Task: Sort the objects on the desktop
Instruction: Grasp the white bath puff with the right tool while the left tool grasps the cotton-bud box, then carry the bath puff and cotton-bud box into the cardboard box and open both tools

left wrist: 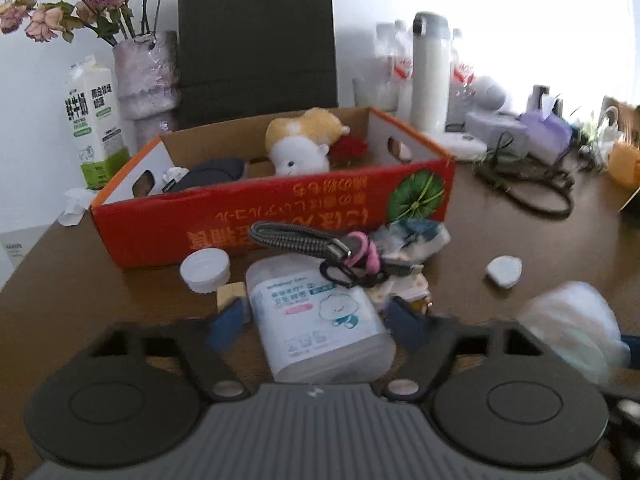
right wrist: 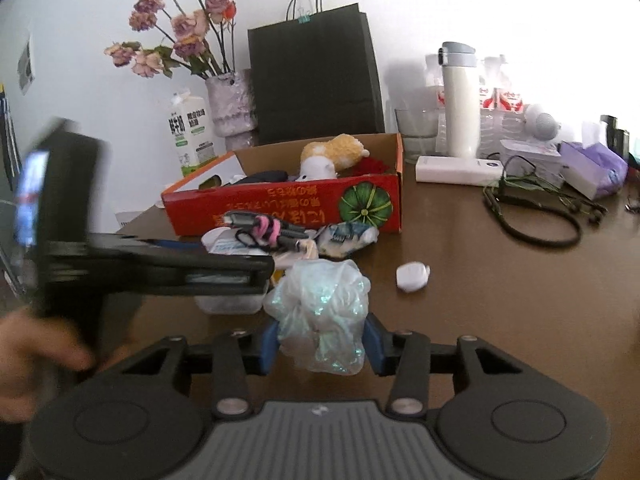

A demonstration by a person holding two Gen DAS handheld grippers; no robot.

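Note:
My left gripper (left wrist: 318,320) is open, its blue fingers either side of a clear plastic box with a white label (left wrist: 320,320) lying on the brown table. A bundle of cables with a pink tie (left wrist: 320,246) rests on the box's far end. My right gripper (right wrist: 322,340) is shut on a crumpled clear plastic bag (right wrist: 320,312) and holds it above the table; the bag also shows at the right of the left wrist view (left wrist: 572,332). The red cardboard box (left wrist: 280,216) behind holds a plush toy (left wrist: 300,144) and dark items.
A white cap (left wrist: 205,270), a small yellow block (left wrist: 230,293) and a white wad (left wrist: 504,271) lie near the pile. A milk carton (left wrist: 94,120), vase (left wrist: 146,80), black paper bag (left wrist: 256,40), thermos (left wrist: 430,72), tissue box (right wrist: 596,168) and black cable (right wrist: 536,216) stand behind.

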